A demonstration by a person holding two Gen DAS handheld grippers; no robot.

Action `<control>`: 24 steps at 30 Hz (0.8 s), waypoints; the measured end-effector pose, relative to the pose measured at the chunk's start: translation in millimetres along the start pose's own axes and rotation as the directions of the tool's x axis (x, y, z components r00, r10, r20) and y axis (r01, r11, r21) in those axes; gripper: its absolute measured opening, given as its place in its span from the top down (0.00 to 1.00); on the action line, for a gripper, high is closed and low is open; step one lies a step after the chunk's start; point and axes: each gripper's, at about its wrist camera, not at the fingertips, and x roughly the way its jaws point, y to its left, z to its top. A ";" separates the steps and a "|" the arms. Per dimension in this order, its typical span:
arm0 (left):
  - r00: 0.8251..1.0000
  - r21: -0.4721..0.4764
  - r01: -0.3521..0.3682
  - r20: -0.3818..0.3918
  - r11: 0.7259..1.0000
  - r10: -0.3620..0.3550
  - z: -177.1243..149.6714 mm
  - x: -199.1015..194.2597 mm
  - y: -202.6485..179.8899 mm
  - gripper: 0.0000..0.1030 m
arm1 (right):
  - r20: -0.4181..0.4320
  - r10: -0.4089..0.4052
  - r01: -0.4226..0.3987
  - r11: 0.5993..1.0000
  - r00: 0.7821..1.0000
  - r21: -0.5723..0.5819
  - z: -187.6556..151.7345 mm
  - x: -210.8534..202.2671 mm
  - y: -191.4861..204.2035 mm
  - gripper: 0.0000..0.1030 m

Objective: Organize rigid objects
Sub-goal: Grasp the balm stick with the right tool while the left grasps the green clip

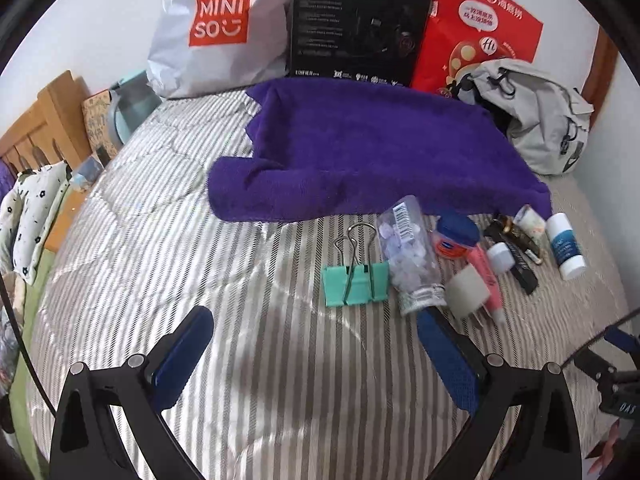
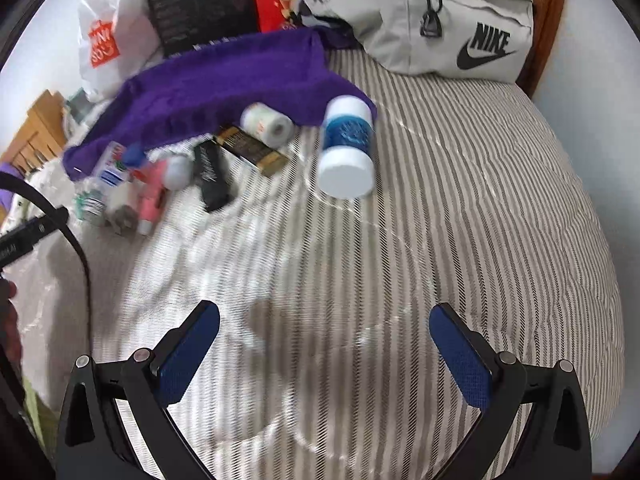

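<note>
Small rigid items lie in a row on the striped bedspread below a purple towel (image 1: 360, 156). A mint green binder clip (image 1: 355, 280) sits just ahead of my left gripper (image 1: 314, 324), which is open and empty. Right of the clip lie a clear bottle of pale pieces (image 1: 412, 256), a blue-lidded orange jar (image 1: 456, 236), a pink tube (image 1: 490, 280) and a white bottle with a blue label (image 1: 564, 246). My right gripper (image 2: 324, 320) is open and empty, well short of the white blue-labelled bottle (image 2: 347, 148). A gauze roll (image 2: 267, 123) and dark packets (image 2: 252, 148) lie to its left.
A Miniso bag (image 1: 216, 28), a black box (image 1: 360, 20) and a red paper bag (image 1: 480, 28) stand against the wall. A grey Nike backpack (image 2: 452, 20) rests at the bed's far right. A wooden headboard (image 1: 40, 120) is at left. The other gripper's cable (image 2: 76, 240) crosses the left edge.
</note>
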 end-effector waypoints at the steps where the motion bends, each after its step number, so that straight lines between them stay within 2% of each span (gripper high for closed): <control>1: 1.000 0.000 -0.005 -0.005 1.000 0.005 1.0 3.6 -0.2 0.01 | -0.001 -0.009 0.009 1.000 1.000 -0.004 -1.2 4.0 -1.2 0.00; 6: 1.000 -0.012 -0.009 -0.014 1.000 0.009 7.4 19.5 0.4 0.01 | -0.009 -0.004 0.004 1.000 1.000 -0.005 -4.1 16.8 -4.1 0.00; 13: 1.000 -0.037 0.014 -0.018 0.999 -0.014 13.3 30.6 -2.1 0.01 | 0.027 -0.012 0.012 1.000 1.000 0.003 -4.5 20.0 -2.5 0.00; 20: 0.998 -0.010 -0.049 -0.037 0.999 0.049 10.2 47.5 -9.2 0.01 | 0.087 -0.022 0.021 1.000 0.996 0.012 -9.7 19.0 -1.3 0.00; 24: 0.998 -0.015 -0.060 -0.013 0.998 0.060 7.6 47.6 -11.0 0.00 | 0.063 -0.013 0.012 1.000 0.998 0.021 -3.8 19.8 -2.7 0.00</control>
